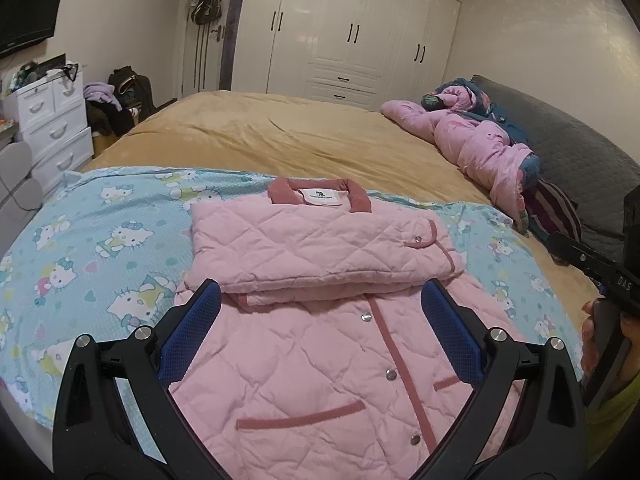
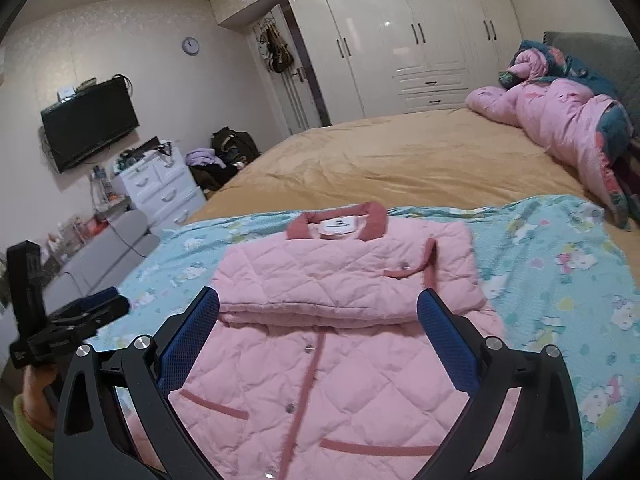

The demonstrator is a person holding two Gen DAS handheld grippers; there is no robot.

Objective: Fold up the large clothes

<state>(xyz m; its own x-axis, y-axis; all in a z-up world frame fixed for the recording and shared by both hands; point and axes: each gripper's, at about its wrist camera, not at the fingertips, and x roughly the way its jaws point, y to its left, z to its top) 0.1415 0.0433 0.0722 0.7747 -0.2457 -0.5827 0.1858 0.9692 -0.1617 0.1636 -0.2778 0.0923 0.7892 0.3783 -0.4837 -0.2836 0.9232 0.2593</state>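
A pink quilted jacket (image 1: 320,368) with dark pink trim and snap buttons lies on a blue cartoon-cat sheet (image 1: 100,248); it also shows in the right wrist view (image 2: 332,392). Its sleeves are folded across the chest as a thick band (image 1: 316,248) below the collar (image 1: 318,196). My left gripper (image 1: 320,300) is open and empty, hovering above the jacket's middle. My right gripper (image 2: 318,308) is open and empty, also above the jacket. The right gripper's body shows at the left view's right edge (image 1: 600,276), and the left gripper's body shows at the right view's left edge (image 2: 72,320).
The sheet lies on a large bed with a tan cover (image 1: 300,136). A pink duvet (image 1: 480,144) is bunched by the grey headboard (image 1: 580,160). White wardrobes (image 1: 352,28), a white drawer unit (image 1: 52,120) and a wall TV (image 2: 90,124) stand beyond.
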